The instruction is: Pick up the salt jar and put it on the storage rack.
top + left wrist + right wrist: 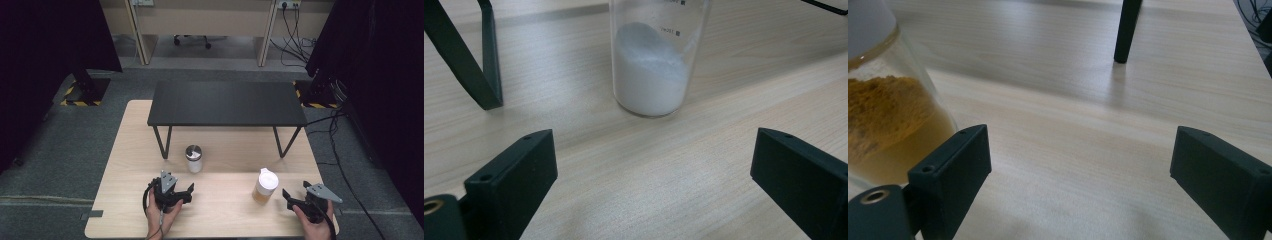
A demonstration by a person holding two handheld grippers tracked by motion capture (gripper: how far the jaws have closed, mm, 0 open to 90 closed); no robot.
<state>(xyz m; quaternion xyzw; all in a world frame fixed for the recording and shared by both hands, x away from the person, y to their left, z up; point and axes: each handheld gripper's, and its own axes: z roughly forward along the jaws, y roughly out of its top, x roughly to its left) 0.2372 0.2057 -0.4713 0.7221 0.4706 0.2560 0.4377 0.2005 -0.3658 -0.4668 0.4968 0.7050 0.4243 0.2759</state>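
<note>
A wooden table (125,165) takes up the middle of the high view; a black shelf (225,102) on thin legs stands on its far half, and grey carpet lies all round.

Two jars stand on the bare wood in front of the shelf; the salt jar (193,158), glass with a metal cap, is near the shelf's left leg (162,142), and in the left gripper view it (651,65) stands upright, part filled with white grains, ahead of the jaws and a little left of midway between them. The spice jar (264,186), white-lidded and holding orange-brown powder, stands nearer the person, towards the right; in the right gripper view it (885,110) sits just beside the left jaw, outside the gap.

The left gripper (189,189) rests low on the table just short of the salt jar; its jaws are spread wide with nothing between them. The right gripper (287,195) lies just right of the spice jar; its jaws are likewise spread, over bare wood.
</note>
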